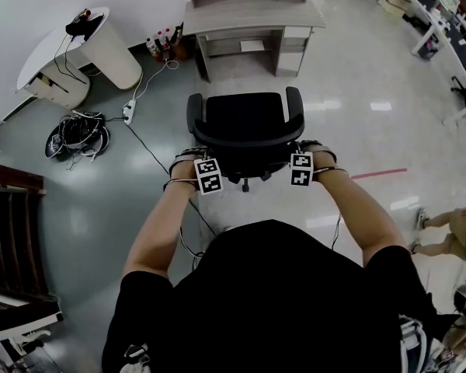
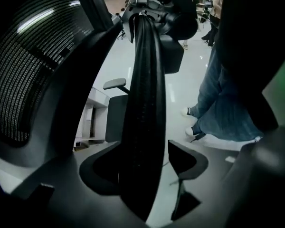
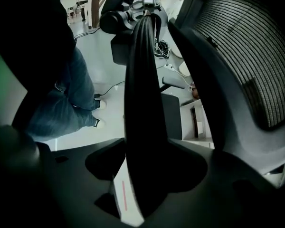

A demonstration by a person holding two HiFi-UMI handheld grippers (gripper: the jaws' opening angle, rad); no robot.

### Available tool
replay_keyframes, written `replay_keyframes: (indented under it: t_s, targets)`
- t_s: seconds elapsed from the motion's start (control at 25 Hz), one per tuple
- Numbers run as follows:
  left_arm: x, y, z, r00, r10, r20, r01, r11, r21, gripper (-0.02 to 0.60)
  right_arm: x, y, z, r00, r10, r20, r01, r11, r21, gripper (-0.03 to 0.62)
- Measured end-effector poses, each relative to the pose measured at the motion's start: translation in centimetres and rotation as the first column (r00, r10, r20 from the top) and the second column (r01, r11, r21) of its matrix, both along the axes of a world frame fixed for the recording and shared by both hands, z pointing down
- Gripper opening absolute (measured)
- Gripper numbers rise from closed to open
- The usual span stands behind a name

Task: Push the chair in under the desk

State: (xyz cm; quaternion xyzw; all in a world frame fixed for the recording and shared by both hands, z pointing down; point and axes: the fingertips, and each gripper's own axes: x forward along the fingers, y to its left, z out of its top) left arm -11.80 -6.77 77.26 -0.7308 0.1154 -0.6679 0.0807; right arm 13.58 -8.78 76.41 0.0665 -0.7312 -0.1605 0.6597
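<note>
A black office chair (image 1: 245,127) stands on the floor, its seat facing the grey desk (image 1: 252,18) a short way ahead. I hold a gripper at each side of its backrest. In the left gripper view the backrest's black edge (image 2: 142,80) runs up between the jaws of my left gripper (image 2: 145,160). One jaw lies against the edge and a thin strip of floor shows before the other. My right gripper (image 3: 147,160) has the opposite edge (image 3: 140,80) between its jaws, and both jaws meet it. Mesh (image 3: 247,42) fills the side.
A power strip (image 1: 128,111) and a heap of cables (image 1: 78,134) lie on the floor to the left, near a white round table (image 1: 78,53). A red tape line (image 1: 379,174) marks the floor on the right. Another person's legs (image 1: 450,231) stand at the far right.
</note>
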Motion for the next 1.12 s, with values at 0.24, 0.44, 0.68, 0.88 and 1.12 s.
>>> replay_keyframes:
  t_s: [0.24,0.44,0.68,0.88,1.12]
  targets:
    - [0.0,-0.5,-0.1,1.0,-0.002,0.006,0.002,0.998,0.055,0.274,0.0,-0.6,-0.2,1.0,0.004,0.002,-0.004,0.998,0.057,0.164]
    - [0.1,-1.1,-0.5,1.0,-0.005,0.019,0.003,0.993,0.119,0.18,0.4,-0.8,-0.1,1.0,-0.01,-0.017,0.012,0.995,0.1,0.11]
    - [0.1,-1.4,-0.5,1.0,0.001,0.022,-0.004,0.989,0.145,0.144,0.4,-1.1,-0.1,1.0,-0.022,-0.023,0.024,0.994,0.111,0.095]
    - [0.1,-1.6,-0.8,1.0,0.003,0.021,-0.007,0.987,0.163,0.135,0.4,-1.1,-0.2,0.999,-0.022,-0.023,0.025,0.993,0.112,0.093]
    - [0.4,-1.8,-0.8,1.0,0.005,0.021,-0.009,0.983,0.185,0.129,0.6,-1.3,-0.1,1.0,-0.021,-0.017,0.023,0.992,0.124,0.092]
